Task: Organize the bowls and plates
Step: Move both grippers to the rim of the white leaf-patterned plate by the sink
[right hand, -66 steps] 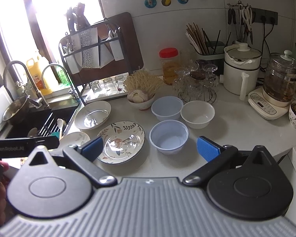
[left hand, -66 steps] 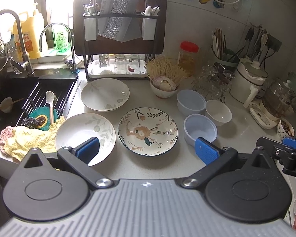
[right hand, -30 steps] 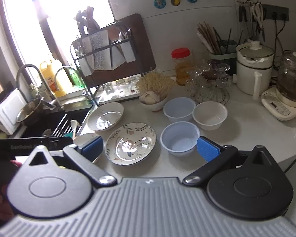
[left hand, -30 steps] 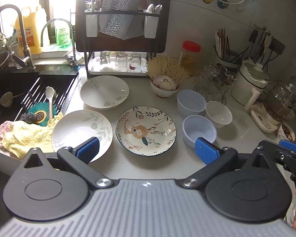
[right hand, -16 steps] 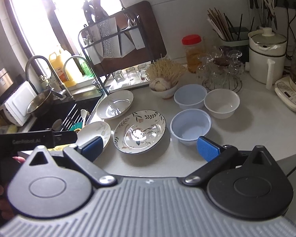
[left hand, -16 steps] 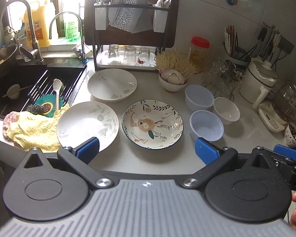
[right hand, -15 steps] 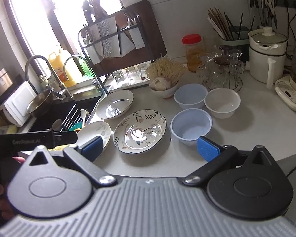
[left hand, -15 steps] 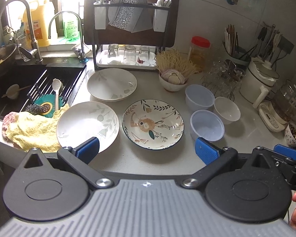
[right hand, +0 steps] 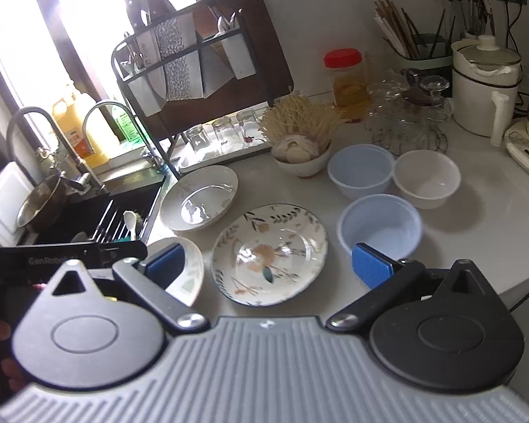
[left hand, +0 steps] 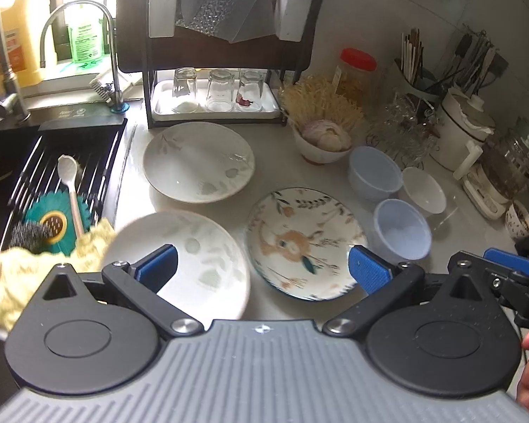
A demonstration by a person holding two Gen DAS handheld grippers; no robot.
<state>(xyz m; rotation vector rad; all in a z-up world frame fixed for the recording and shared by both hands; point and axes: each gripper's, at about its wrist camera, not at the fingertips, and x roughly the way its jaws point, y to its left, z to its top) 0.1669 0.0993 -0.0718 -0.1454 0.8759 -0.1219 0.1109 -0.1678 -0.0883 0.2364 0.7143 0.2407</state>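
Three plates lie on the white counter: a floral plate [left hand: 305, 243] in the middle, a white plate [left hand: 197, 259] near the front left and another white plate [left hand: 199, 162] behind it. To their right stand two pale blue bowls [left hand: 402, 229] [left hand: 374, 172] and a white bowl [left hand: 425, 190]. My left gripper [left hand: 262, 268] is open and empty, above the front edge between the near white plate and the floral plate. My right gripper [right hand: 269, 264] is open and empty, above the floral plate [right hand: 269, 253] and the near blue bowl [right hand: 379, 227].
A dark sink [left hand: 35, 162] with a rack, spoon and scrubbers is on the left, a yellow cloth [left hand: 28, 275] at its edge. A dish rack [left hand: 215, 53] with glasses stands behind. A bowl of garlic [left hand: 322, 141], jar, glassware and kettles [left hand: 465, 130] crowd the back right.
Both grippers have moved forward and closer to the dishes, which look larger now. Their jaws stay open. No dish has moved.
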